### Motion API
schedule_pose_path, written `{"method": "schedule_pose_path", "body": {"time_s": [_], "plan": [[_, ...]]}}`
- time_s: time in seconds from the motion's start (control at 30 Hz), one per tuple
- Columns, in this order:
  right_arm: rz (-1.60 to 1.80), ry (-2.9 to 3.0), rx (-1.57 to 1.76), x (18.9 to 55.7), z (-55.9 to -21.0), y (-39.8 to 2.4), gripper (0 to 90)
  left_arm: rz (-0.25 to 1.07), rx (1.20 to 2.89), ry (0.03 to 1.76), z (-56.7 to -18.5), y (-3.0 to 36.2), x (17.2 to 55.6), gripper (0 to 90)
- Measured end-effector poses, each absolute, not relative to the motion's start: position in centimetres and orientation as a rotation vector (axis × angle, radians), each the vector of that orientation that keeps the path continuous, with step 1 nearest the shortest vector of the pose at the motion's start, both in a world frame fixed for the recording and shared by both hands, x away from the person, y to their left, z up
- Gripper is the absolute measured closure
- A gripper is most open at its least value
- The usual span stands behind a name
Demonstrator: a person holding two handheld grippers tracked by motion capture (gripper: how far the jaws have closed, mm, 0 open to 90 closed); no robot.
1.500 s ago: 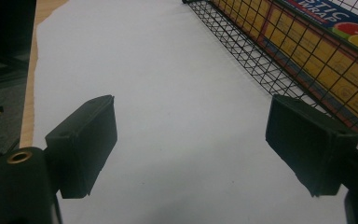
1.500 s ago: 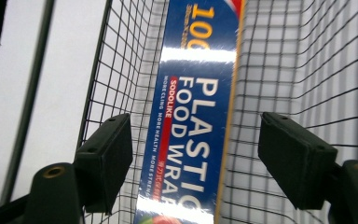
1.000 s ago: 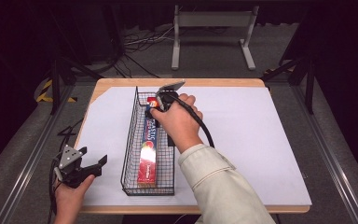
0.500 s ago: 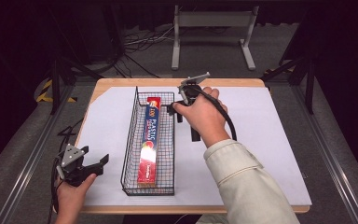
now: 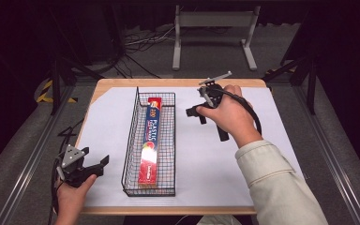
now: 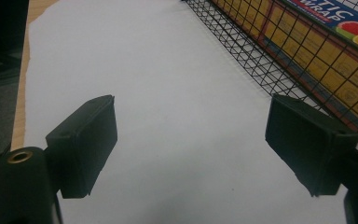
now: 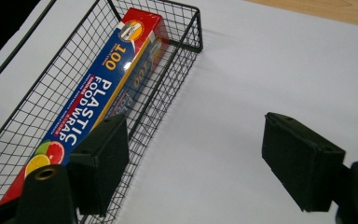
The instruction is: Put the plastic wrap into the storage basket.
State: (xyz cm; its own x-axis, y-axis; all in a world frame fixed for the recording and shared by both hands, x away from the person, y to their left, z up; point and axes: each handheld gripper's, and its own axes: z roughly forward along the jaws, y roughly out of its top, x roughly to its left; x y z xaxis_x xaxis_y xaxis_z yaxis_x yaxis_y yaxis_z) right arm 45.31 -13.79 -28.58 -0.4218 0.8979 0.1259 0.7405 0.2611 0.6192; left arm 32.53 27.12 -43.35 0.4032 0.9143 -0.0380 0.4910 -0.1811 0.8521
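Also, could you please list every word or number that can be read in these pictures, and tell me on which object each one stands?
"100": on the top face of the plastic wrap box in the wire basket, near its red end.
"PLASTIC FOOD WRAP": large white letters along the same blue face.
"100": again on the box's side face.
"...TIC WRAP": the same title, cut off, in the left gripper view.
The round emblem, the red small line and the yellow side panels: too small to read.

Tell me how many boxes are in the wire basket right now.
1: a plastic food wrap box lying lengthwise in the black wire basket, nearer its left wall. Nothing else shows through the mesh.
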Motion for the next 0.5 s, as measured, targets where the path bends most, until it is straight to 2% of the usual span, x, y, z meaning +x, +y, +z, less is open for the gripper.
{"method": "schedule_pose_path", "body": {"time_s": [0.5], "plan": [[1.021, 2.235, 1.411, 43.7, -29.4, -20.3, 22.4, 0.606, 1.819, 1.192, -43.4, 27.8, 32.7, 18.0]]}}
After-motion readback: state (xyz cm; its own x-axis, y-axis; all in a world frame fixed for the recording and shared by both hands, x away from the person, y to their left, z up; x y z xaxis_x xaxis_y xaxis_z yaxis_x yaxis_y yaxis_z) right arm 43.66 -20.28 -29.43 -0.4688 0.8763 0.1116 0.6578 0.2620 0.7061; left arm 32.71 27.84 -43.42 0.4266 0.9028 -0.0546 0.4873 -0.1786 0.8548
